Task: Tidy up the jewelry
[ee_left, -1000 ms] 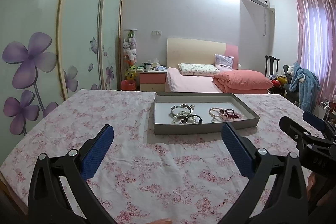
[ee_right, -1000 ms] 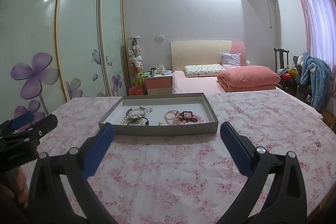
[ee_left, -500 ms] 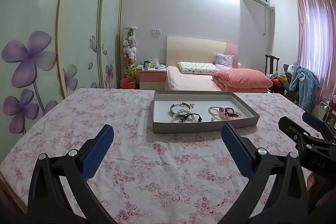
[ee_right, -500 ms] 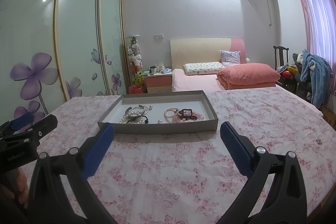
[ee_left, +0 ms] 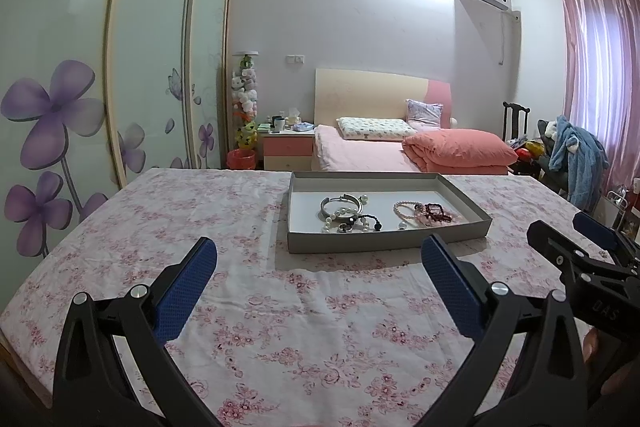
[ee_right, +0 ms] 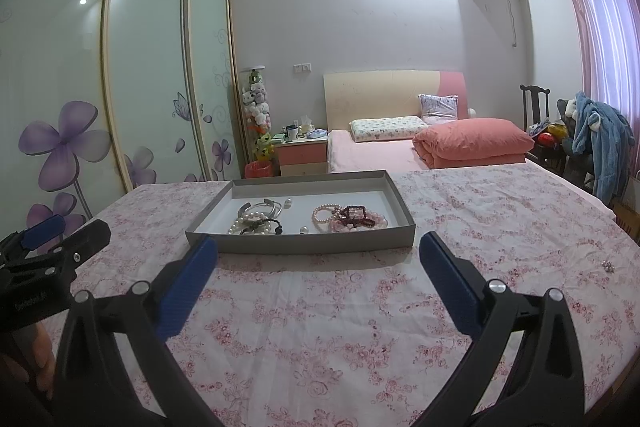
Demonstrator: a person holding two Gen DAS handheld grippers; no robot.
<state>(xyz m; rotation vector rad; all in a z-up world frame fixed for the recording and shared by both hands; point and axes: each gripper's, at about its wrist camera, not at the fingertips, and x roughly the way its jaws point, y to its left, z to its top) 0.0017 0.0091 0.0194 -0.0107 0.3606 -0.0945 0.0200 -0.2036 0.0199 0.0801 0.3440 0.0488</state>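
A shallow grey tray [ee_left: 384, 241] [ee_right: 304, 242] rests on a floral tablecloth. Inside lie a silver bangle [ee_left: 340, 205] [ee_right: 260, 207], white pearl beads [ee_left: 334, 218] [ee_right: 244, 223], a black beaded piece [ee_left: 370, 221] [ee_right: 272, 226] and pink and dark red bracelets [ee_left: 426, 213] [ee_right: 352, 218]. A small sparkly jewel [ee_right: 609, 267] lies alone on the cloth at the right. My left gripper [ee_left: 320, 275] hangs open in front of the tray, nothing between its blue pads. My right gripper [ee_right: 318, 275] is open too, just short of the tray's near wall.
The cloth-covered table [ee_left: 280, 327] runs wide around the tray. Behind it are a pink bed [ee_left: 400, 147], a nightstand [ee_left: 288, 147], floral wardrobe doors [ee_left: 100, 87], and a chair with blue clothing [ee_right: 600, 147]. A hand [ee_right: 36, 359] holds the other gripper at the left edge.
Both grippers have risen and drawn slightly nearer the tray, which now sits lower and larger in both views. Jaws stay open.
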